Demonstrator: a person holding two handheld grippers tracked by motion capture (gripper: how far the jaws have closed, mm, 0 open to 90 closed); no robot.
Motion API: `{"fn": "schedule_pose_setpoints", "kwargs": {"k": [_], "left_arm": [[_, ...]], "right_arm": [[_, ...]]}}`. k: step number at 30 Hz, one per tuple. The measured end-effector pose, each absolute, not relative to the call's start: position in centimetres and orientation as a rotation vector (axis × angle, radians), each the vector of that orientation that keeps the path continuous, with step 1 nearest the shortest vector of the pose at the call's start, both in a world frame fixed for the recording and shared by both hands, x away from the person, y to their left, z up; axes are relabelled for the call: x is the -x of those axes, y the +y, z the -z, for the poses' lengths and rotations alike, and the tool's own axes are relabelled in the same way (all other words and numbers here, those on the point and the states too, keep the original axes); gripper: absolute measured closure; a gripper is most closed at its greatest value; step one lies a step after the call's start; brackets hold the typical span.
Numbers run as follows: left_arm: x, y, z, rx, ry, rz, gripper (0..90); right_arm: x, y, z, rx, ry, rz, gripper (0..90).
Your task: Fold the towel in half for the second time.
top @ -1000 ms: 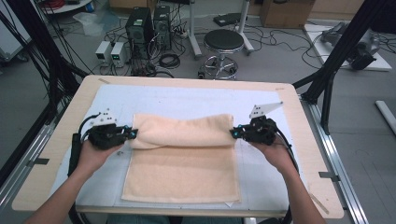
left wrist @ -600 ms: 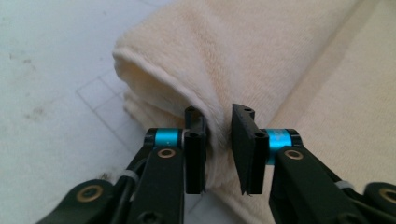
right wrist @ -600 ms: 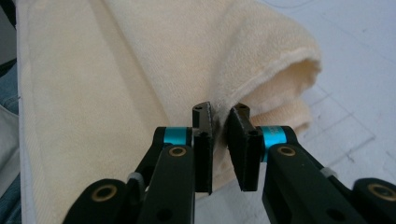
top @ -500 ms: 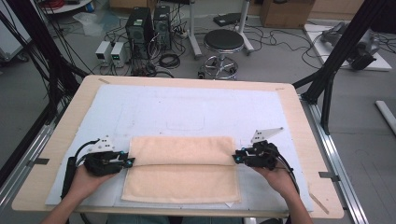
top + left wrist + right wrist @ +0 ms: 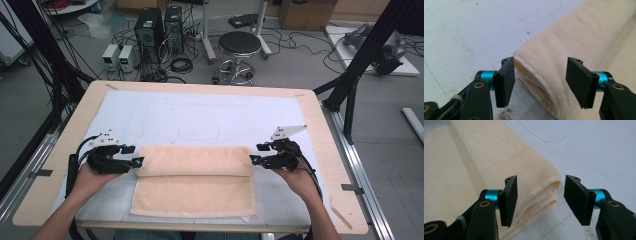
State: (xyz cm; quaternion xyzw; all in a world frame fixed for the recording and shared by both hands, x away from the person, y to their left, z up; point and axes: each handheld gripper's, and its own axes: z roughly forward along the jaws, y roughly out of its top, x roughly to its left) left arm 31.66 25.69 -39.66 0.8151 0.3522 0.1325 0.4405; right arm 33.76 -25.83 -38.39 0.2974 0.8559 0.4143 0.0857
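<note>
Cream terry towel (image 5: 195,180) | folded over (layered ends); flat on table (image 5: 60,190)

Cream towel (image 5: 195,182) lies flat; its far part folded over.

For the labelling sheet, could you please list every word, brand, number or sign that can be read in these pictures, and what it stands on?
No readable text anywhere.
Towel: plain cream cloth, no tag or print showing.
White mat: faint drawn outlines, no letters.
Two grey boxes on the floor: small display patches, too small and blurred to read.
Computer towers: no legible brand.
</note>
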Motion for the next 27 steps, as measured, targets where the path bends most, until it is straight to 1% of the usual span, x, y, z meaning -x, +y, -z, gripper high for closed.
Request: {"fn": "schedule_pose_setpoints", "kwargs": {"k": [1,4,5,6,8,10,11,12,13,14,15,16,18,19,24,25,26,27], "left_arm": [[-32.5,25.6,39.8,-2.021,0.881,-0.314,39.0],[-33.2,25.6,40.2,-2.026,0.891,-0.302,39.0],[-34.0,25.3,40.7,-2.033,0.921,-0.283,38.0],[-34.0,25.3,40.7,-2.033,0.921,-0.283,36.4],[-34.6,25.0,41.0,-2.047,0.928,-0.279,36.2],[-35.1,24.7,41.3,-2.051,0.931,-0.252,39.0],[-35.3,24.7,41.5,-2.063,0.933,-0.236,39.0],[-35.4,24.6,41.7,-2.069,0.931,-0.216,43.5],[-35.5,24.6,42.0,-2.075,0.929,-0.194,54.4],[-35.5,24.6,42.0,-2.092,0.921,-0.190,54.4],[-35.5,24.6,42.0,-2.089,0.918,-0.200,61.1],[-35.2,24.6,41.6,-2.084,0.900,-0.214,74.4],[-35.0,24.6,41.4,-2.081,0.894,-0.233,80.8],[-34.8,24.7,41.2,-2.078,0.888,-0.243,81.8],[-33.0,25.4,39.8,-2.035,0.833,-0.269,84.2],[-32.4,25.5,39.6,-2.028,0.822,-0.266,84.2],[-31.8,25.6,39.3,-2.019,0.806,-0.272,84.2],[-31.1,25.7,39.1,-2.013,0.783,-0.275,84.2]], "right_arm": [[-34.5,-25.4,38.6,-0.892,2.553,-1.230,42.0],[-35.2,-25.1,38.9,-0.894,2.561,-1.226,41.4],[-35.9,-24.7,39.3,-0.900,2.570,-1.219,41.3],[-36.3,-24.5,39.5,-0.900,2.578,-1.214,40.8],[-37.0,-24.1,40.0,-0.926,2.604,-1.223,40.5],[-37.7,-23.6,40.6,-0.938,2.648,-1.200,40.1],[-37.7,-23.6,40.6,-0.938,2.648,-1.200,40.1],[-37.9,-23.4,40.9,-0.940,2.665,-1.178,40.9],[-38.3,-23.2,41.3,-0.962,2.715,-1.187,51.6],[-38.3,-23.2,41.3,-0.962,2.715,-1.187,51.6],[-38.4,-23.2,41.5,-0.953,2.731,-1.192,58.0],[-38.1,-23.0,41.2,-0.913,2.755,-1.194,71.2],[-37.7,-23.0,40.7,-0.873,2.753,-1.205,79.8],[-37.5,-23.0,40.5,-0.857,2.751,-1.225,81.4],[-36.1,-23.4,39.0,-0.799,2.715,-1.290,82.7],[-34.9,-23.5,38.1,-0.760,2.699,-1.300,82.8],[-34.9,-23.5,38.1,-0.760,2.699,-1.300,82.8],[-34.1,-23.4,37.7,-0.737,2.694,-1.306,82.8]]}}
